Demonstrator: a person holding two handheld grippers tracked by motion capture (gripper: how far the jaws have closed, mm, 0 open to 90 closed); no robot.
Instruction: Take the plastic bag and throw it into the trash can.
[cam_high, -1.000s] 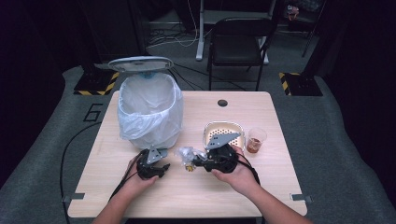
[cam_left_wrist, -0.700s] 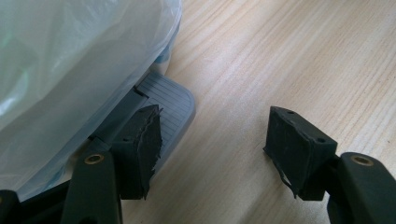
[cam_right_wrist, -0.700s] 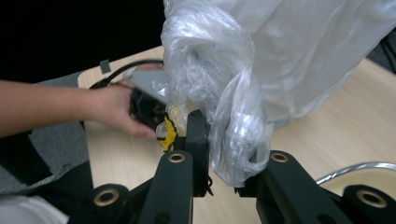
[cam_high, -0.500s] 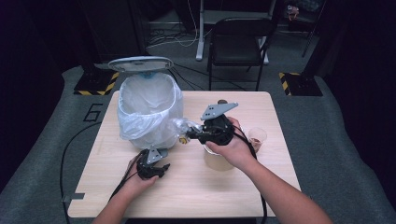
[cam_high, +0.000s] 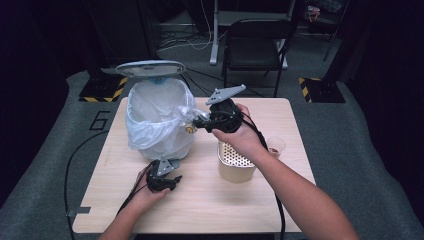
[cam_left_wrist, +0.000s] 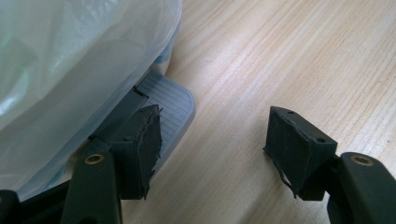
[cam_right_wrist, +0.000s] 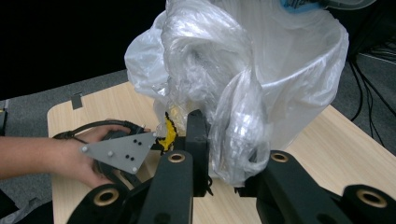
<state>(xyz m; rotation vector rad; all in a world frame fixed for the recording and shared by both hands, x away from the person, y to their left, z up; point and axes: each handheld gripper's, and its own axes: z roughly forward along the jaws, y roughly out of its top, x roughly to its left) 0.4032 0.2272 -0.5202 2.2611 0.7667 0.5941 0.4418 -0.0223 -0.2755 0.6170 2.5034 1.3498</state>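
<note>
- My left tongs (cam_high: 172, 181) rest low on the wooden surface (cam_high: 200, 210) at the foot of the trash bin (cam_high: 155, 120), just on my side of it, released, with nothing between the jaws.
- In the left gripper view, one black pad (cam_left_wrist: 140, 149) sits over the bin's grey ribbed pedal (cam_left_wrist: 170, 100); the other pad is over bare wood, well clear of the bin.
- A beige perforated basket (cam_high: 235, 162) stands to the right of the bin, near me, under my right forearm.
- A small clear cup (cam_high: 276, 146) sits farther right of the bin, beyond the basket.
- My right tongs (cam_high: 196, 123) are raised off the surface at the bin's right rim, clenched on a crumpled clear plastic wrapper (cam_right_wrist: 224, 116) with a bit of yellow in it.
- The wrapper touches or hangs just beside the bin's white liner (cam_high: 150, 107); I cannot tell which.
- The bin's grey lid (cam_high: 150, 68) stands open at its far side.
</note>
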